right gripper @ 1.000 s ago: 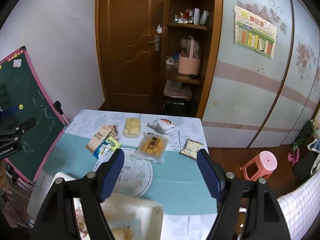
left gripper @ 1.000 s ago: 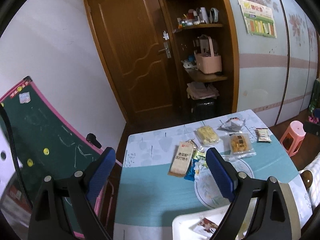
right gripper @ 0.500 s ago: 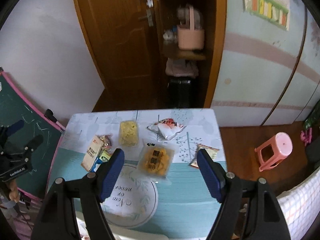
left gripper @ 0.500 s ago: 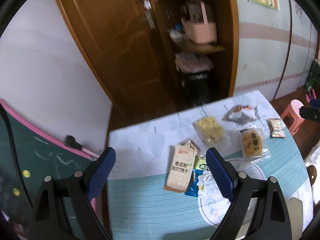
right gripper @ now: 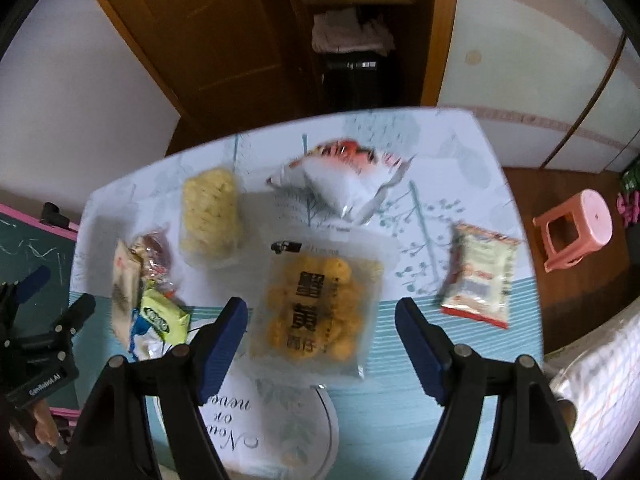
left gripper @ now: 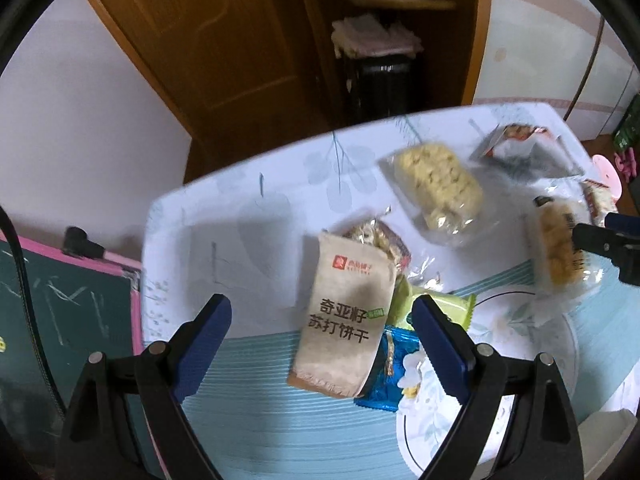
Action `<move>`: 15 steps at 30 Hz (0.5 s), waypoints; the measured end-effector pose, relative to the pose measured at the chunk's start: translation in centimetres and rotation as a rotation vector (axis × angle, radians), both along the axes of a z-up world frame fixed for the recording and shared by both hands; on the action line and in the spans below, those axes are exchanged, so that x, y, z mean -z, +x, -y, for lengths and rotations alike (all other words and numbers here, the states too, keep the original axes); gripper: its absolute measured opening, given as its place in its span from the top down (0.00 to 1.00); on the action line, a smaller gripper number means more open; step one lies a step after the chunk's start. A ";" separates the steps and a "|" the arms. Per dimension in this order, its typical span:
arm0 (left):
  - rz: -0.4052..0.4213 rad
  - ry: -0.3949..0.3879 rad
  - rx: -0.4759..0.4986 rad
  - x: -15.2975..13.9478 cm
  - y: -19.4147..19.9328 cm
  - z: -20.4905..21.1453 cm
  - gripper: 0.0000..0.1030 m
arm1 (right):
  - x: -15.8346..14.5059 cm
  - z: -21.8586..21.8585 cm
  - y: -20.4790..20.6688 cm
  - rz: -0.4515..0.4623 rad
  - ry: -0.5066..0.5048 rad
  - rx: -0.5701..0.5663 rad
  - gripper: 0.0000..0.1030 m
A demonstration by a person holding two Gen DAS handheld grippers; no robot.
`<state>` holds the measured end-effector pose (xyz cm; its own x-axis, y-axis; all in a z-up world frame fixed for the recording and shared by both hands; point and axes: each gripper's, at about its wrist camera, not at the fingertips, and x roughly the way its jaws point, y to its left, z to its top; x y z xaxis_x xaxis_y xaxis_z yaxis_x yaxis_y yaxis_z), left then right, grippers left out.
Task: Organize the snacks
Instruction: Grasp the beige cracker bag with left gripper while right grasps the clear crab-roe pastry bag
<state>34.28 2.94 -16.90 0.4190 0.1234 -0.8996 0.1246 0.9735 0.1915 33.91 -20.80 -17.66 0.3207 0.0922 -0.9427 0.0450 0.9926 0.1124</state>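
Item 1: my left gripper (left gripper: 320, 322), jaws wide and gripping nothing, poised over the beige cracker pack (left gripper: 345, 320), which lies on the table (left gripper: 240, 220) overlapping a green packet (left gripper: 436, 304) and a blue packet (left gripper: 390, 372).

Item 2: my right gripper (right gripper: 320, 322), jaws wide and gripping nothing, above the clear bag of orange snacks (right gripper: 316, 308) near the table's middle.

Item 3: remaining snacks, all flat on the table: yellow puffed-snack bag (right gripper: 210, 212), white-and-red bag (right gripper: 344, 176), small red-edged packet (right gripper: 480, 276) at the right edge.

Item 4: pink stool (right gripper: 576, 228) on the floor beside the table.
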 end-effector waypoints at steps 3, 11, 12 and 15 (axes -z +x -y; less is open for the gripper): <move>-0.031 0.001 -0.024 1.8 0.7 -0.4 0.12 | 1.5 -0.7 0.5 -0.020 -0.031 -0.008 0.23; -0.089 -0.042 -0.060 4.3 1.8 -1.6 0.12 | 3.5 -1.0 0.8 -0.057 -0.037 -0.006 0.15; -0.096 -0.048 -0.060 4.5 1.8 -1.6 0.12 | 3.6 -0.9 0.8 -0.059 -0.028 -0.005 0.15; -0.109 -0.042 -0.070 5.3 2.0 -1.8 0.12 | 3.8 -0.6 0.8 -0.067 0.001 0.002 0.15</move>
